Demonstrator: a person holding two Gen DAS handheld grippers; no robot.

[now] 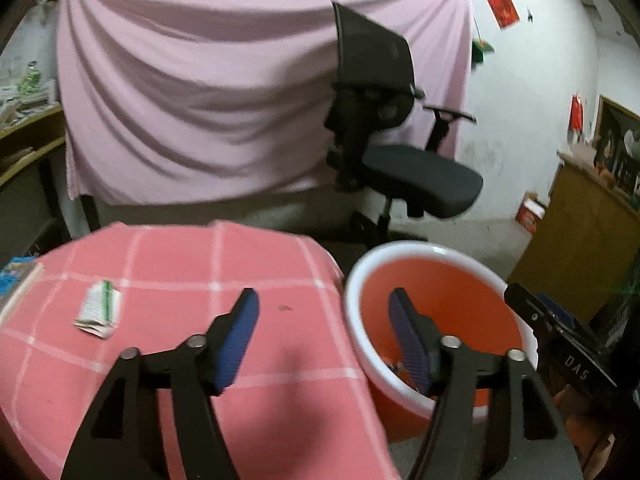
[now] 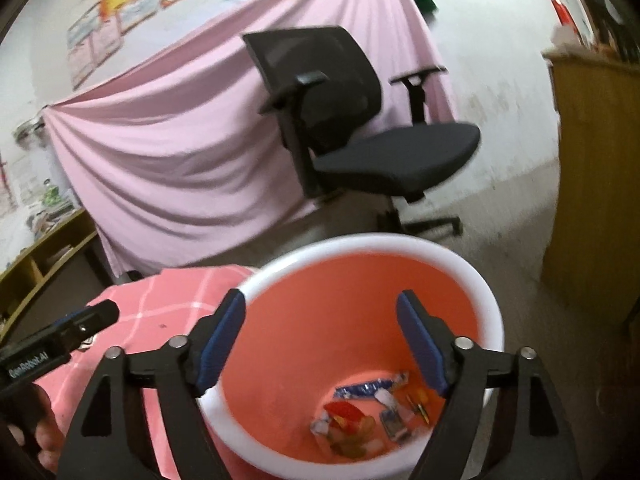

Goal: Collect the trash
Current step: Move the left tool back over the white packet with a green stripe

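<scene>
Beside the surface (image 1: 168,264), which wears a pink checked cloth, stands an orange bin (image 1: 496,276) with a white rim, its mouth tilted toward both cameras. Above the surface's right edge hangs the left tool (image 1: 324,300), released, nothing between its blue pads (image 1: 236,340); its right finger overlaps the bin's mouth in the left wrist view. Over the bin hangs the right tool (image 2: 320,304), also spread wide and holding nothing. At the bottom of the bin lies a small heap of trash (image 2: 360,412): a blue wrapper, a red one, and other scraps too blurred to name. One wrapper (image 1: 98,310), white with green print, lies crumpled and flat on the cloth, left of the left tool and well apart from the bin. Part of a blue item (image 1: 16,276) shows at the far left edge of the surface; what it is cannot be told. Behind the bin a black chair (image 1: 400,152) stands on the floor before a pink sheet (image 1: 200,100) draped across the wall. Right of the bin stands a brown cabinet (image 2: 592,160).
</scene>
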